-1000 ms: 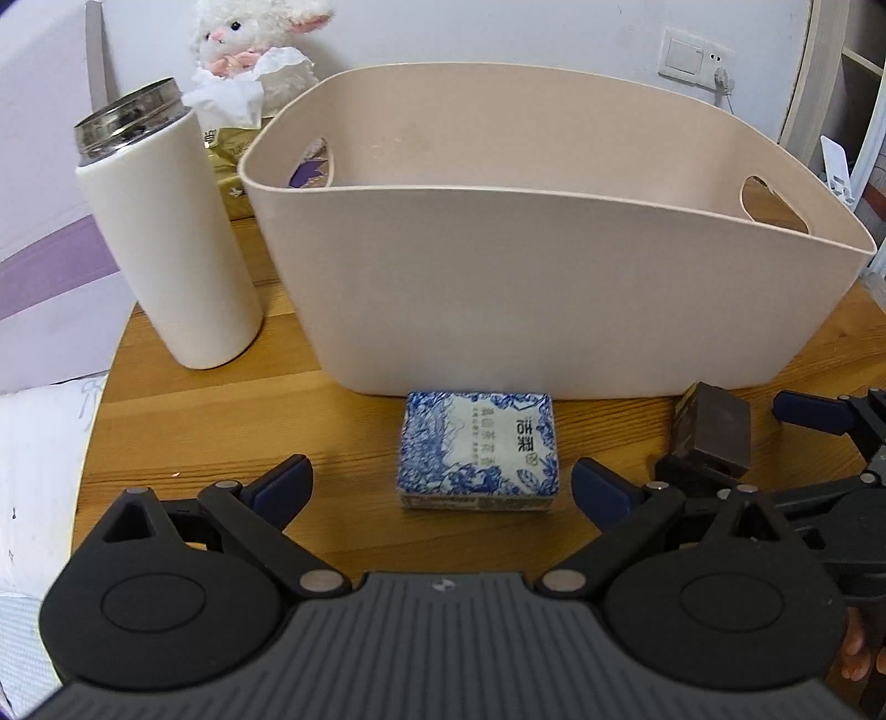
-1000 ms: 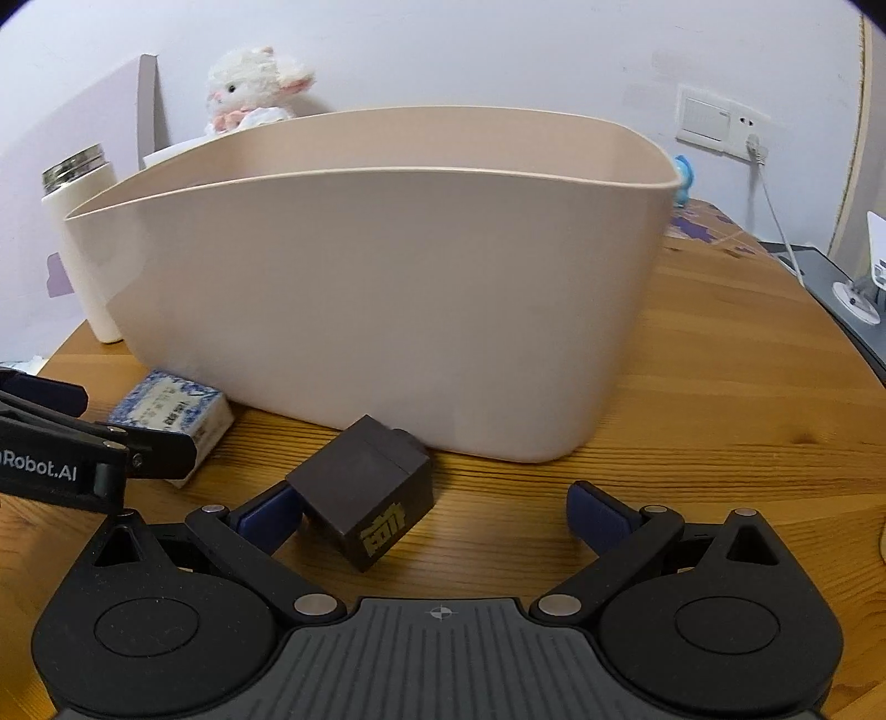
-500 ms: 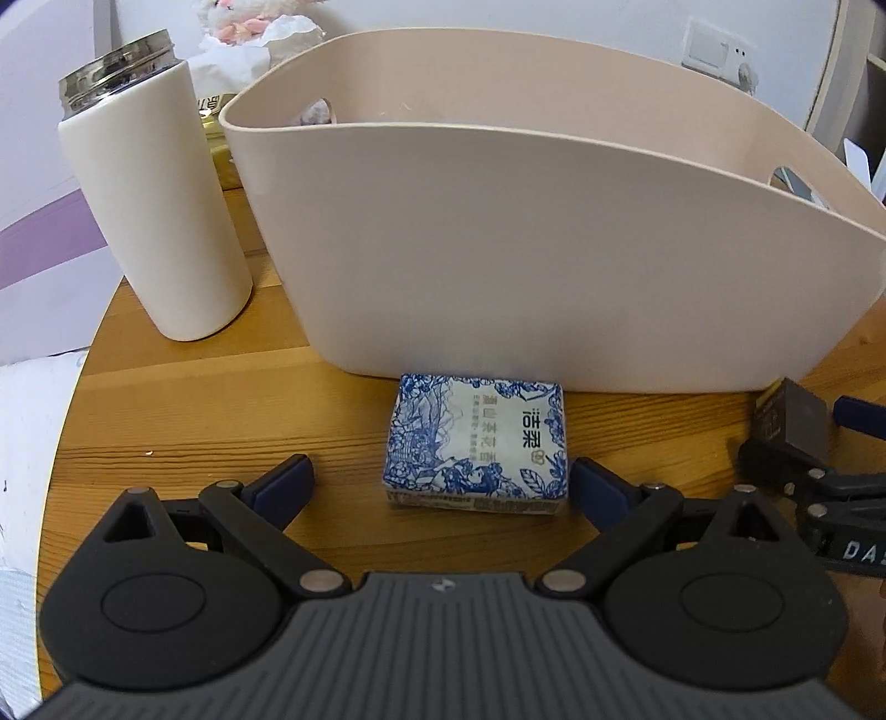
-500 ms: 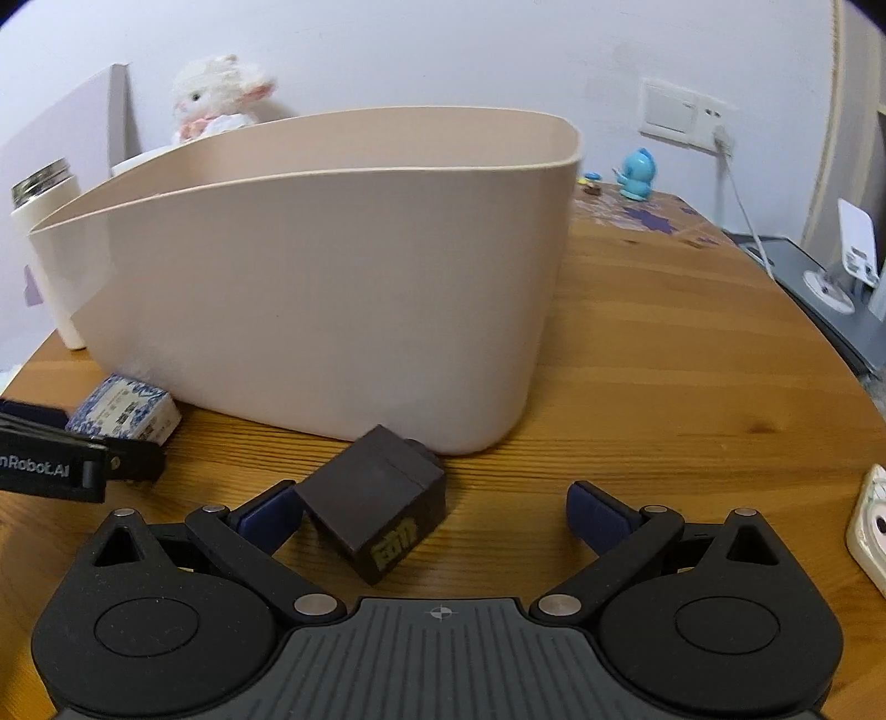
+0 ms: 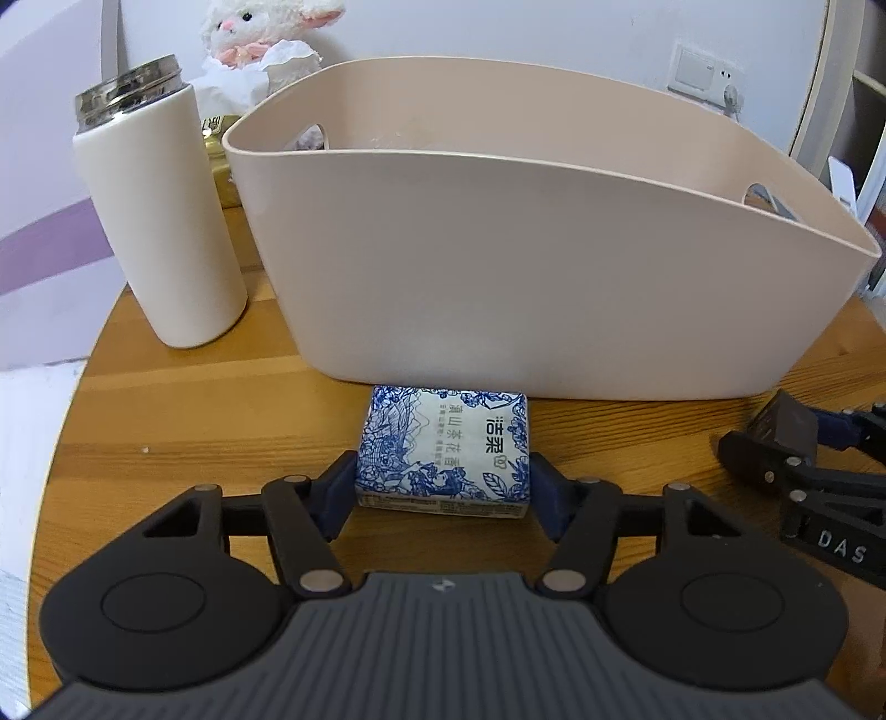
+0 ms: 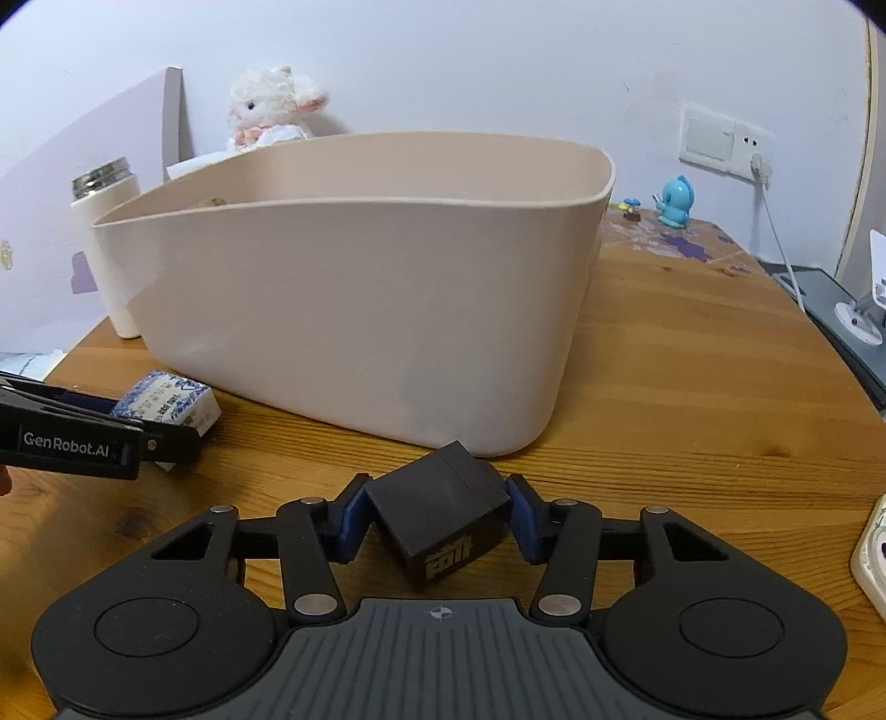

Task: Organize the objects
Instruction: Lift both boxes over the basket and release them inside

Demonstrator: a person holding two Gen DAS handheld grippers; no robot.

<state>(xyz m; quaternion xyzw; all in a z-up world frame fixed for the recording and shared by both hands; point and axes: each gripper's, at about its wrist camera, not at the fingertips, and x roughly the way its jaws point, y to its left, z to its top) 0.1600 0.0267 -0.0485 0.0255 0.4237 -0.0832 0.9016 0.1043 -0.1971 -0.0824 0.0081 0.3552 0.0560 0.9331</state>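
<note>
A blue-and-white tissue pack (image 5: 443, 451) lies on the wooden table in front of a beige plastic basket (image 5: 531, 288). My left gripper (image 5: 440, 487) is shut on the pack, one blue pad on each side. A dark brown box (image 6: 440, 518) sits tilted between the pads of my right gripper (image 6: 437, 518), which is shut on it. In the right wrist view the pack (image 6: 166, 399) and left gripper (image 6: 83, 437) show at the left. In the left wrist view the box (image 5: 786, 426) and right gripper (image 5: 797, 471) show at the right.
A white thermos (image 5: 160, 221) stands left of the basket. A plush lamb (image 5: 266, 33) sits behind it. A blue figurine (image 6: 675, 202) stands at the back right of the table (image 6: 692, 387). A white power strip (image 6: 872, 554) lies at the right edge.
Both grippers moved forward and closed: the left one onto the tissue pack, the right one onto the dark box. Both were open a second ago.
</note>
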